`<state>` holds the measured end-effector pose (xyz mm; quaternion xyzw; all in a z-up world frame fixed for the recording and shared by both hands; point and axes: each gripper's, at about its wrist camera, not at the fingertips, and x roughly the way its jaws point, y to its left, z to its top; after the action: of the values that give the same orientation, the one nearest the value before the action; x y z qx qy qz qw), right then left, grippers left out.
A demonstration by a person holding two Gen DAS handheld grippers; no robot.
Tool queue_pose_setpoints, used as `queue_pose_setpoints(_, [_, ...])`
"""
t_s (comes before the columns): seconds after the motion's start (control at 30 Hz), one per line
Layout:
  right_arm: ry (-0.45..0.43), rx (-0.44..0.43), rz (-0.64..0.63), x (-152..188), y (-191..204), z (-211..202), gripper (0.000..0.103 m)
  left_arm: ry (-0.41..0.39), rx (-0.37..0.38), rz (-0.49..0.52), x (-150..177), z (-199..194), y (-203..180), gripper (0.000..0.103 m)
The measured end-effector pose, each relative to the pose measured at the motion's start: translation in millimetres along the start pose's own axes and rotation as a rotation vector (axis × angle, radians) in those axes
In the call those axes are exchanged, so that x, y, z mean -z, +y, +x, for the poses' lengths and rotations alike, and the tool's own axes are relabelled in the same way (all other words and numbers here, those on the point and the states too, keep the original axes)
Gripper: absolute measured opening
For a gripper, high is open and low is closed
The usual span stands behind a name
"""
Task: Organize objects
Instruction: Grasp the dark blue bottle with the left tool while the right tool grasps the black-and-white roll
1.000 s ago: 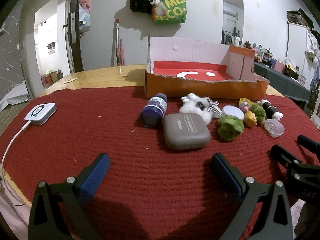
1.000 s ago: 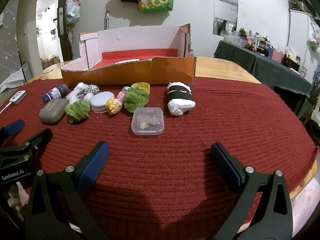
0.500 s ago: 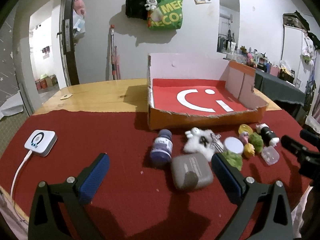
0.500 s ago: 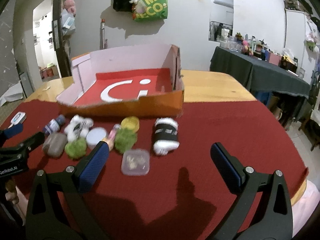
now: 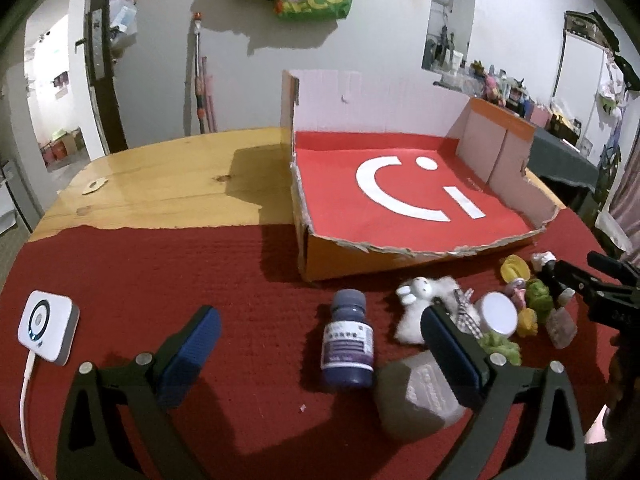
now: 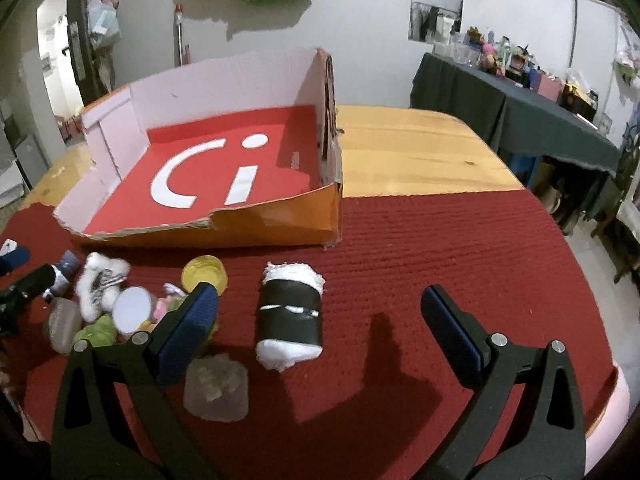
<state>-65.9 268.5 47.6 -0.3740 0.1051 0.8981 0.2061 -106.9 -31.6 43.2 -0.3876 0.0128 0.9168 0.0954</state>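
On the red mat we see a row of small things in front of the box, which is open w/ a red floor and a white smile mark. Our left gripper hangs above the mat w/ its blue pads spread wide apart, nothing between them. A dark blue bottle lies on its side just under that gap. Next to it sits a grey case, partly hidden by the gripper's right finger. Behind the case lies a white bunny toy, then a round white lid, a green fluffy ball, a yellow cap and a small clear box. Far left on the mat is a white charger w/ a cord.

Our right gripper is also spread wide and holds nothing. A black and white roll lies on the mat in the gap, not touching either pad. The clear box sits near the left pad, a bit blurred. The yellow cap is just behind that pad, near the box's orange front wall. Both ends of the box rest on the wood table.
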Motion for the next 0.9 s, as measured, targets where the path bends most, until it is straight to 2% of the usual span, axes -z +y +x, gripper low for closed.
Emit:
queue_pose_setpoints(0.23, [0.074,0.001,0.005,0,-2,21,0.102,0.076,0.026,0.02,0,18,8,0.092])
queue_pose_setpoints(0.33, [0.103,-0.001,0.008,2,-2,26,0.098,0.09,0.035,0.035,3,23,8,0.087])
queue_pose_setpoints(0.4, [0.112,-0.004,0.009,2,-1,27,0.093,0.092,0.046,0.035,4,25,8,0.085])
queue_pose_setpoints(0.7, [0.125,-0.01,-0.007,4,4,28,0.085,0.08,0.071,0.048,5,24,6,0.076])
queue_pose_setpoints(0.9, [0.12,-0.004,-0.011,5,6,25,0.073,0.072,0.101,0.062,7,21,2,0.056])
